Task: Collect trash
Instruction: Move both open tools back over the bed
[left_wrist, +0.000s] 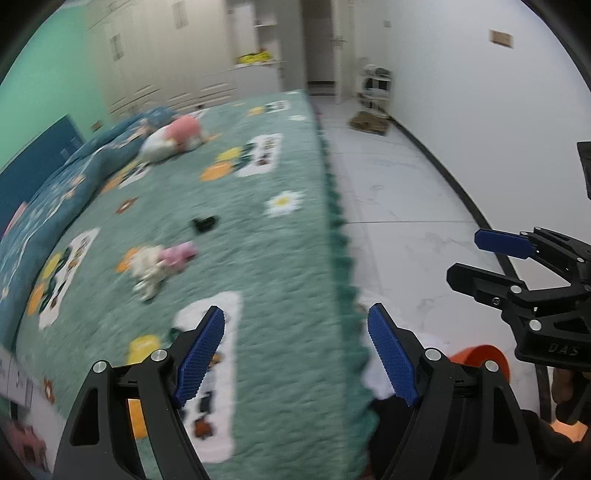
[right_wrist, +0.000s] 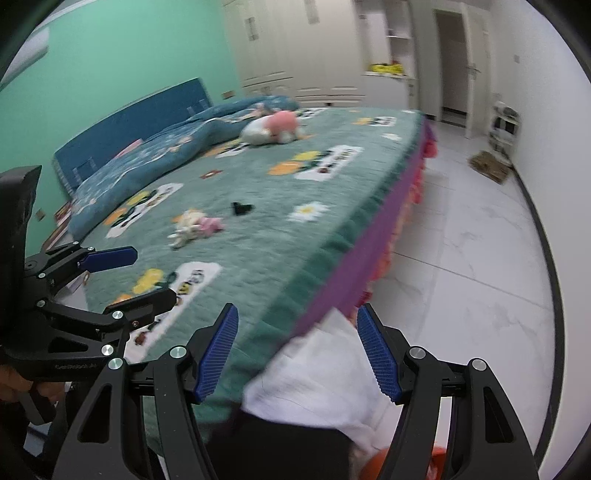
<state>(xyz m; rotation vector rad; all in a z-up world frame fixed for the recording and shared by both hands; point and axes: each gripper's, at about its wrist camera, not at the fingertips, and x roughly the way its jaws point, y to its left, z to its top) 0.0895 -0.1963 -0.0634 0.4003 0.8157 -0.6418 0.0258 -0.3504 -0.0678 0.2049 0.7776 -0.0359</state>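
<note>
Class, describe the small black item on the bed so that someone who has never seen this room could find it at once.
Start at the big bed with the green flowered bedspread. Near its middle lies a small pale and pink soft toy; the black item sits just beyond it, toward the white daisy patch. It is the only dark object on the cover.

"DAS" on right claw.

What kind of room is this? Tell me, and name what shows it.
A bedroom, most likely: a large bed under a green flowered spread, a blue headboard against the green wall, and tall white wardrobes beyond.
</note>
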